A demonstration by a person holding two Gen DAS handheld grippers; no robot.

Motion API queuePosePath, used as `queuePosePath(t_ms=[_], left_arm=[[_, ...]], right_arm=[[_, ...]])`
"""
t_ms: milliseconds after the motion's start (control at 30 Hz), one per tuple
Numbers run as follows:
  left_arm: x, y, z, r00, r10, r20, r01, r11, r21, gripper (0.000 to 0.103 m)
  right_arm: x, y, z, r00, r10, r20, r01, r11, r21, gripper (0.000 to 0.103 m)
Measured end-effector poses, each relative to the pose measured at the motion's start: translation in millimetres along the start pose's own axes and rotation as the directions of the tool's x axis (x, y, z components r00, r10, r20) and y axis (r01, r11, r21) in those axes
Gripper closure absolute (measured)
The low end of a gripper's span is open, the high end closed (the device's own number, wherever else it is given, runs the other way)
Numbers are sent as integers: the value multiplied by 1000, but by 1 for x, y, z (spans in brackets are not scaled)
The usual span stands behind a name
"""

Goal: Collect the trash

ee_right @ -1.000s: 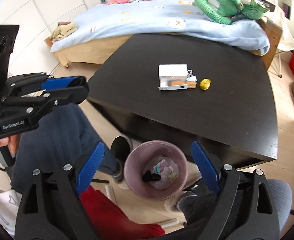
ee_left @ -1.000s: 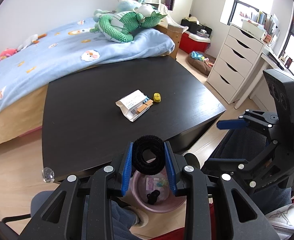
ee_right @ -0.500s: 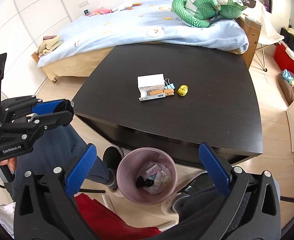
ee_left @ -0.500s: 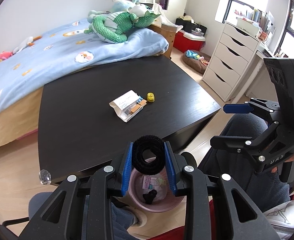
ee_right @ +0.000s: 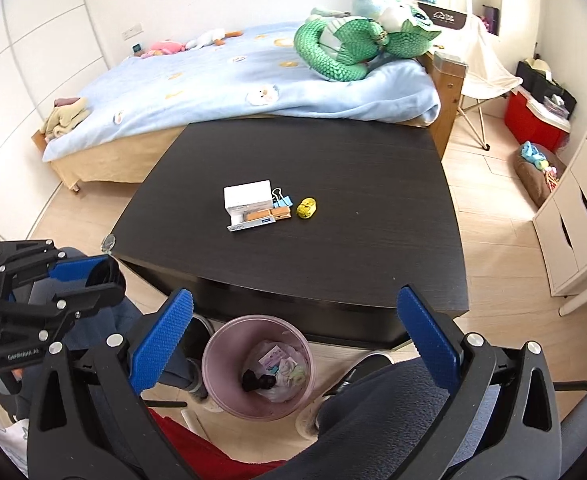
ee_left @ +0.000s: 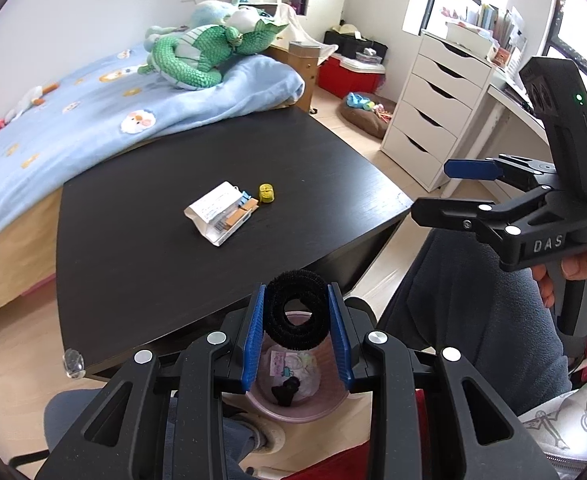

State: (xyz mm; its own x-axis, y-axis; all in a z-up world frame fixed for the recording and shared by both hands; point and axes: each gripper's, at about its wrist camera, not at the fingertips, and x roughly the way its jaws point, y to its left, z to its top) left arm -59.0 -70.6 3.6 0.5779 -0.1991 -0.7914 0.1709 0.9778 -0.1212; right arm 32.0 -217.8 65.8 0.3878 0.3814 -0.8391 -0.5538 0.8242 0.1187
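My left gripper (ee_left: 296,309) is shut on a black velcro roll (ee_left: 297,308) and holds it above the pink trash bin (ee_left: 325,408) on the floor, at the near edge of the black table (ee_left: 141,248). The bin (ee_right: 221,384) holds paper scraps and a black item. My right gripper (ee_right: 293,338) is open and empty, above the bin; it also shows in the left wrist view (ee_left: 449,188). On the table lie a white box (ee_right: 249,204) with a wooden clip and a blue binder clip, and a yellow roll (ee_right: 307,208).
A bed with a blue blanket (ee_right: 233,80) and a green plush (ee_right: 345,48) stands behind the table. White drawers (ee_left: 433,108) stand to the right. My knees and a chair are beside the bin.
Both grippers have pulled back and risen a little, so the table and bin look smaller. The left gripper still holds the velcro roll over the bin. The right gripper stays open.
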Motion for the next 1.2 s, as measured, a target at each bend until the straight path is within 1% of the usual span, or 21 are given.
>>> queuePosePath(t_ms=[133, 233, 267, 300, 333, 367, 400, 500, 600, 667, 933, 1200], left_arm=[[2, -3, 1, 1000, -18, -10, 18, 1000, 5, 72], [5, -4, 0, 999, -24, -21, 25, 1000, 8, 67], [7, -4, 0, 999, -21, -25, 21, 1000, 8, 55], [7, -4, 0, 1000, -18, -23, 18, 1000, 5, 38], [8, -3, -1, 1000, -22, -17, 21, 1000, -3, 30], [9, -2, -1, 1000, -20, -15, 20, 1000, -12, 17], [9, 0, -2, 1000, -13, -11, 13, 1000, -18, 14], [11, 5, -2, 1000, 21, -18, -22, 999, -44, 11], [9, 12, -3, 999, 49, -9, -50, 997, -67, 8], [8, 15, -3, 998, 58, -6, -59, 995, -79, 8], [5, 23, -3, 997, 70, 8, -69, 992, -108, 8], [6, 28, -1, 997, 76, 7, -74, 989, -126, 8]], right_arm=[[-2, -5, -1, 1000, -2, 2, 2, 1000, 14, 3], [-2, -7, -2, 1000, -2, 2, 2, 1000, 21, 3], [-2, -7, -2, 1000, -2, 2, 1, 1000, 22, 3], [-2, -7, -2, 1000, 0, 2, 0, 1000, 23, 3], [-1, -7, -2, 1000, 1, 1, -1, 1000, 24, 3], [-1, -7, -2, 1000, 3, 0, -3, 1000, 25, 3], [-1, -7, -2, 1000, 4, 0, -4, 1000, 25, 3], [0, -6, -3, 1000, 8, -3, -8, 1000, 24, 3], [3, -5, -3, 1000, 10, -6, -10, 1000, 23, 3], [4, -4, -3, 1000, 16, -8, -15, 1000, 22, 3], [9, 1, -3, 999, 34, -25, -34, 999, 6, 3], [16, 3, -3, 998, 49, -45, -48, 999, 4, 3]])
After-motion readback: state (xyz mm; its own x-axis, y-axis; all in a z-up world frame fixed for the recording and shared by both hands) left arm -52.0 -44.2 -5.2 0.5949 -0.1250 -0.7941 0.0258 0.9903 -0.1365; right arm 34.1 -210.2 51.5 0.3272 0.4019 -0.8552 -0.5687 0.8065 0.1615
